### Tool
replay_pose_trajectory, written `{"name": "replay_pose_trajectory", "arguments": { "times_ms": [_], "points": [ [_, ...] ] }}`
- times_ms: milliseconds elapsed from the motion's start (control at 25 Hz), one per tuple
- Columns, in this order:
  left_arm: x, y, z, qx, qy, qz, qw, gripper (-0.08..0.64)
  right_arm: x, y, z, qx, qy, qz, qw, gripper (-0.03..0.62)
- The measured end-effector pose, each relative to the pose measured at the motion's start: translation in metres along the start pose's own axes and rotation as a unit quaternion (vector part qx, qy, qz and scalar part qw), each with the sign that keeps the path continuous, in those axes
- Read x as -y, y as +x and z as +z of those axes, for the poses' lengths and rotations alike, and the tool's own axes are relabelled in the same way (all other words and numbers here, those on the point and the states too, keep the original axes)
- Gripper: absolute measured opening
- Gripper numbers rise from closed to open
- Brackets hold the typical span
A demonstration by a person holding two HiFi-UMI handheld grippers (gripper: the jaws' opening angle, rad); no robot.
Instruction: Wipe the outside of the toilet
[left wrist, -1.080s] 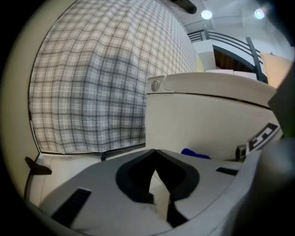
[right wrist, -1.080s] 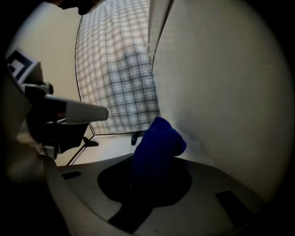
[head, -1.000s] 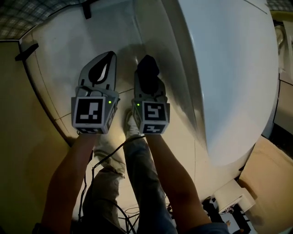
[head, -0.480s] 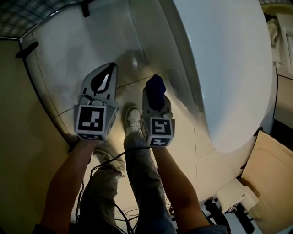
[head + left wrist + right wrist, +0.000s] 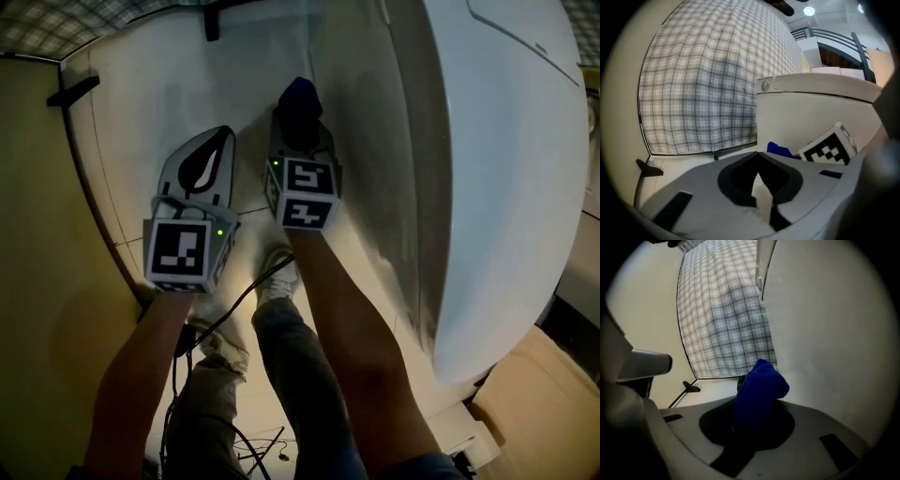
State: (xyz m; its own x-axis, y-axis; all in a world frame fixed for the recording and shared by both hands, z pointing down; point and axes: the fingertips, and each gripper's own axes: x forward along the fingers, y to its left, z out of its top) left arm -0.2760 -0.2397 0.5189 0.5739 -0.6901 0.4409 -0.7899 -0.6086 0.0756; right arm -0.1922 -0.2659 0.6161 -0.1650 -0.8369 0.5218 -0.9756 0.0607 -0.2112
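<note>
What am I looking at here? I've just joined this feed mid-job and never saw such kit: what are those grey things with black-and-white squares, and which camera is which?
There is no robot. A person holds a pair of tongs in each hand, and each marker cube is part of its tool. The head view comes from a camera on the person's head, looking steeply down at their arms, a shoe and the tiled floor. The other two views come from cameras riding on the tongs, looking along their jaws. The left tongs are shut and hold nothing. The right tongs are shut on a blue cloth, raised beside the white toilet. I cannot tell whether the cloth touches it. Behind hangs a checked curtain.
</note>
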Motion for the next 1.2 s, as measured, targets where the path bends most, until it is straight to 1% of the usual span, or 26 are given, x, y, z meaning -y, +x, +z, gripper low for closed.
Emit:
{"name": "replay_pose_trajectory", "arguments": {
  "times_ms": [120,280,360,480,560,680,840,920,1040,1200],
  "points": [
    [-0.018,0.014,-0.009,0.006,0.000,0.010,0.9999,0.012,0.002,0.049,-0.006,-0.010,0.000,0.004,1.000,0.075],
    [-0.035,0.034,-0.024,0.011,0.016,0.014,0.9997,0.012,0.016,0.098,-0.018,-0.023,-0.014,-0.001,1.000,0.075],
    [-0.040,0.041,-0.034,0.011,0.016,0.014,0.9997,0.012,0.027,0.111,-0.020,-0.020,-0.019,-0.005,1.000,0.075],
    [-0.040,0.048,-0.051,0.006,0.009,0.014,0.9998,0.012,0.042,0.109,-0.028,-0.015,-0.006,-0.021,1.000,0.075],
    [-0.030,0.050,-0.059,-0.002,0.009,0.008,0.9999,0.012,0.048,0.092,-0.037,-0.017,-0.003,-0.026,1.000,0.075],
    [-0.003,0.050,-0.061,-0.016,0.015,-0.010,0.9997,0.012,0.052,0.053,-0.057,-0.023,0.002,-0.033,0.999,0.075],
    [0.033,0.039,-0.052,-0.021,0.005,-0.043,0.9988,0.012,0.052,-0.009,-0.097,-0.053,0.010,-0.051,0.997,0.074],
    [0.047,0.032,-0.048,-0.022,0.007,-0.059,0.9980,0.012,0.049,-0.041,-0.115,-0.066,0.014,-0.058,0.996,0.074],
    [0.070,0.015,-0.043,-0.021,0.014,-0.079,0.9966,0.012,0.044,-0.092,-0.134,-0.077,0.006,-0.066,0.995,0.074],
    [0.092,-0.009,-0.040,-0.014,0.019,-0.093,0.9954,0.012,0.044,-0.145,-0.152,-0.090,0.001,-0.083,0.992,0.074]
  ]
}}
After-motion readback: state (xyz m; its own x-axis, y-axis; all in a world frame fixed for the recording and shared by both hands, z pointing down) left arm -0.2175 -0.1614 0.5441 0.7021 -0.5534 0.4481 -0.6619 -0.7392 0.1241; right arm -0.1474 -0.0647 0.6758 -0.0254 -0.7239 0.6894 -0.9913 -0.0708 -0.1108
